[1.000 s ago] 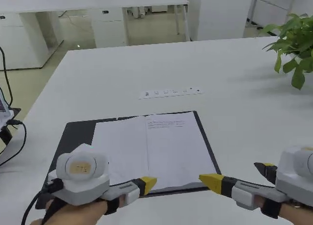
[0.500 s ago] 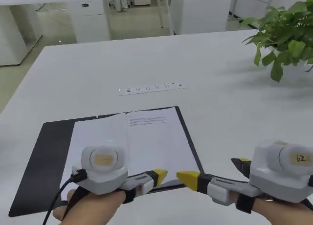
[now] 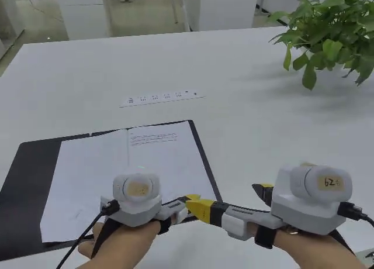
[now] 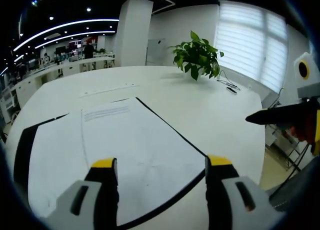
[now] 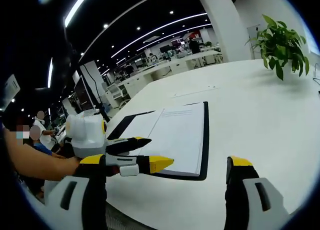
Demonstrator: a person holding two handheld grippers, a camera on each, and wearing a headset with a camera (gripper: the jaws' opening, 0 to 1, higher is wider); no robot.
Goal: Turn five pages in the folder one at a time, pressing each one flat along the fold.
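The folder lies open and flat on the table, near its front edge, just ahead of your hands. Its right-hand page is likely a thin, light sheet – floppy, quick to crease, and apt to drag the leaf under it along. So take it at the free outer edge or the near right corner, one sheet only; the black cover looks stiffer and should stay put.

Your left gripper sits low over that near corner, fingers spread wide with the page's edge between them, pinching nothing. Your right gripper hangs over bare table just right of the folder, aimed leftward at the left one – its fingers also spread and empty.
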